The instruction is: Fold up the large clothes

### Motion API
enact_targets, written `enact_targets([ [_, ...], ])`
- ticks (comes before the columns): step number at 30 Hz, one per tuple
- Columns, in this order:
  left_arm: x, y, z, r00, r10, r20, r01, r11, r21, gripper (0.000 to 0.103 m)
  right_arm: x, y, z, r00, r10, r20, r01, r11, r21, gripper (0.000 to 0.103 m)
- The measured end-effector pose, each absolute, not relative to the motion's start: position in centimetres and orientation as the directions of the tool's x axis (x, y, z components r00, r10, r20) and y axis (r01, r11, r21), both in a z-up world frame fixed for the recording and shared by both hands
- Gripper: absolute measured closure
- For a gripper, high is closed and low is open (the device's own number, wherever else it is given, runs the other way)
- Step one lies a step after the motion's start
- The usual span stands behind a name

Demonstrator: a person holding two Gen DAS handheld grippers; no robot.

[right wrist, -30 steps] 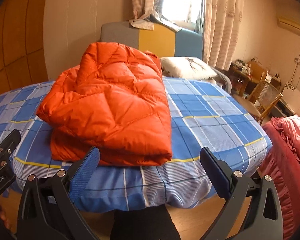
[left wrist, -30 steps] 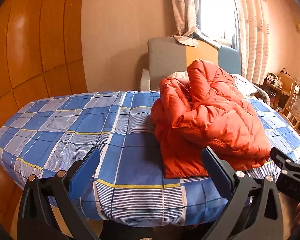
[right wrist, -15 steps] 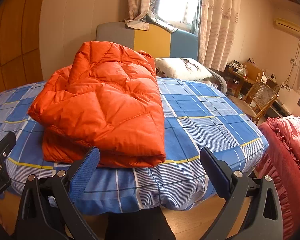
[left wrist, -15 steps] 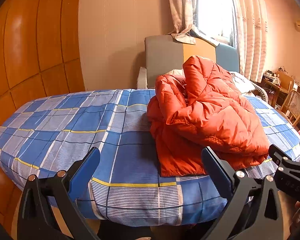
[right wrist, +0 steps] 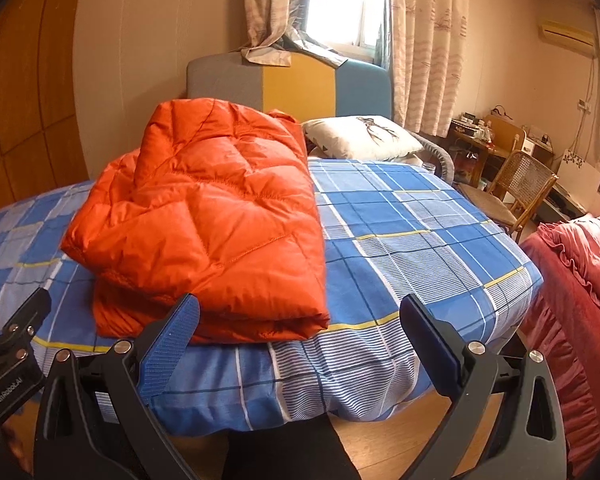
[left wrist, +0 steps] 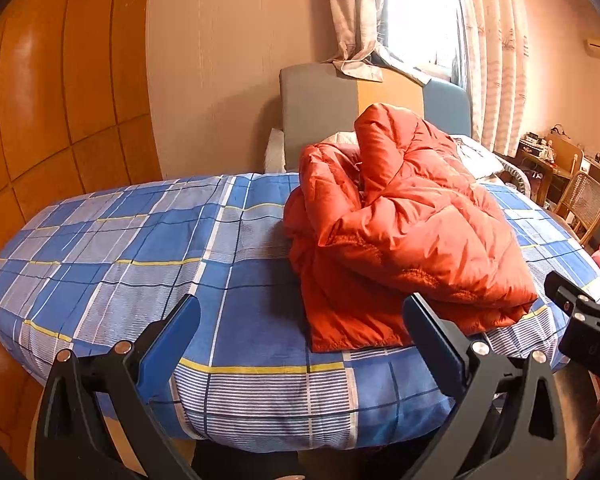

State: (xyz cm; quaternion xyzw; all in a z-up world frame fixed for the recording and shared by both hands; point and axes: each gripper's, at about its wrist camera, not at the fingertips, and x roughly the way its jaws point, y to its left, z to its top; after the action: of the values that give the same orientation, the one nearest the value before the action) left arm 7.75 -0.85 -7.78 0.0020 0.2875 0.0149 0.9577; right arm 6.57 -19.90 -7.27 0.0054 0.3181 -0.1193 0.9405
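Observation:
An orange quilted down jacket (left wrist: 400,232) lies folded in a thick bundle on the blue plaid bed (left wrist: 140,248). In the right wrist view the jacket (right wrist: 212,224) sits on the left half of the bed (right wrist: 412,240), with its folded edge near the front. My left gripper (left wrist: 300,324) is open and empty, held off the bed's front edge, left of the jacket. My right gripper (right wrist: 300,320) is open and empty, in front of the jacket's near right corner. Neither touches the jacket. Each gripper shows at the edge of the other's view.
A grey, yellow and blue headboard (right wrist: 288,84) and a pillow (right wrist: 360,136) are at the far end. A red ruffled quilt (right wrist: 580,280) lies to the right. A wicker chair (right wrist: 516,188) and cluttered desk stand beyond. Wooden wall panels (left wrist: 40,100) are at left.
Both grippers have drawn back slightly and shifted, so the bed and jacket sit a little further left in view. The jacket has not moved. Both grippers stay open.

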Motion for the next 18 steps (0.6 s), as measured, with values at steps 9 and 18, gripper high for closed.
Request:
enact_targets([
  [9,7.27,-1.56,-7.26,0.843,0.006,-0.537,0.004,1.000,0.018,0.002,6.46,-19.47,-7.27,0.771,-0.220,-0.598,0.218,0.973,-0.077,0.003],
  [18,6.92,-1.15,-7.13,0.844,0.010,-0.536,-0.006,1.000,0.008,0.002,5.89,-19.19,-7.03,0.777,-0.228,-0.587,0.220,0.972,-0.087,0.003],
])
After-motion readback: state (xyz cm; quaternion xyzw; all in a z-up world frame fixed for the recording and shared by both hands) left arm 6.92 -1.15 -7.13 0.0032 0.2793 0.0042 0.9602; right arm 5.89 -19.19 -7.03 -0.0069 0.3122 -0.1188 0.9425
